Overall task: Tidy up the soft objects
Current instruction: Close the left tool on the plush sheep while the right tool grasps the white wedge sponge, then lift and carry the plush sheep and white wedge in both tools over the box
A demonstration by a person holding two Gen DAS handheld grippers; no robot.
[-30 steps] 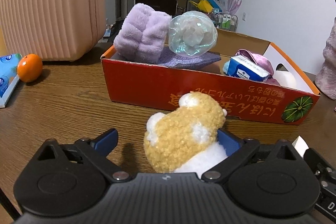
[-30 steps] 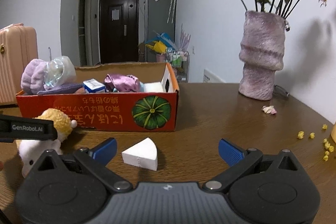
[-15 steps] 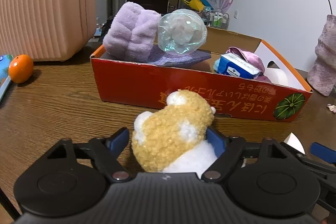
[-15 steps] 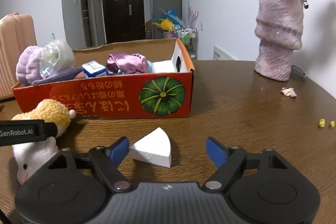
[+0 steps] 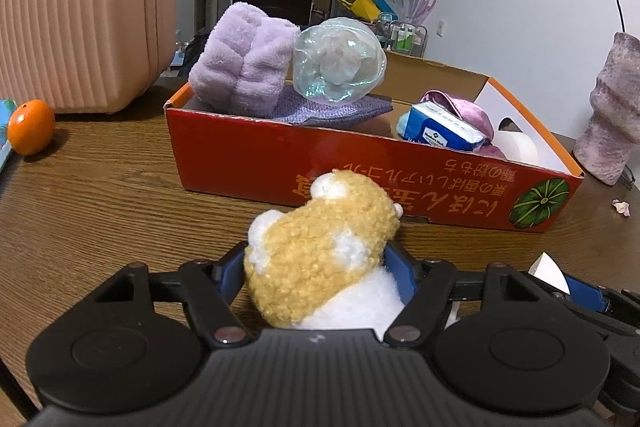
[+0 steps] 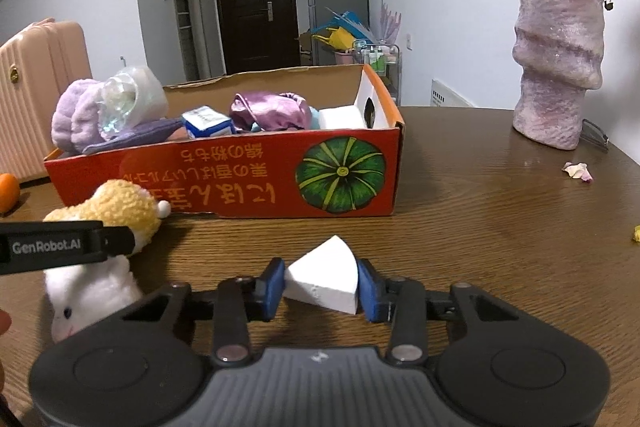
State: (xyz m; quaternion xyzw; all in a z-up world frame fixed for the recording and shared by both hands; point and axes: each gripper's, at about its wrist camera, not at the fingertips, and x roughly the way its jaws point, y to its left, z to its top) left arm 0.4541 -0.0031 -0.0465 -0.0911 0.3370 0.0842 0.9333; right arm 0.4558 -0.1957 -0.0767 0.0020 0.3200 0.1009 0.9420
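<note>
My left gripper (image 5: 316,269) is shut on a yellow and white plush toy (image 5: 320,251) that rests on the wooden table; the toy also shows in the right wrist view (image 6: 108,211). My right gripper (image 6: 322,285) is shut on a white foam wedge (image 6: 324,279) lying on the table. A red cardboard box (image 5: 280,163) stands just beyond both, holding a purple fluffy cloth (image 5: 244,63), a clear iridescent bag (image 5: 340,65), a blue tissue pack (image 5: 438,131) and a pink satin item (image 6: 272,109).
A pink suitcase (image 5: 76,11) stands at the back left, with an orange (image 5: 30,127) on the table beside it. A purple vase (image 6: 556,67) with dried flowers stands at the right, with fallen petals (image 6: 576,171) near it.
Both grippers have closed: the left onto the plush toy, the right onto the foam wedge. Both moved a little closer to the box.
</note>
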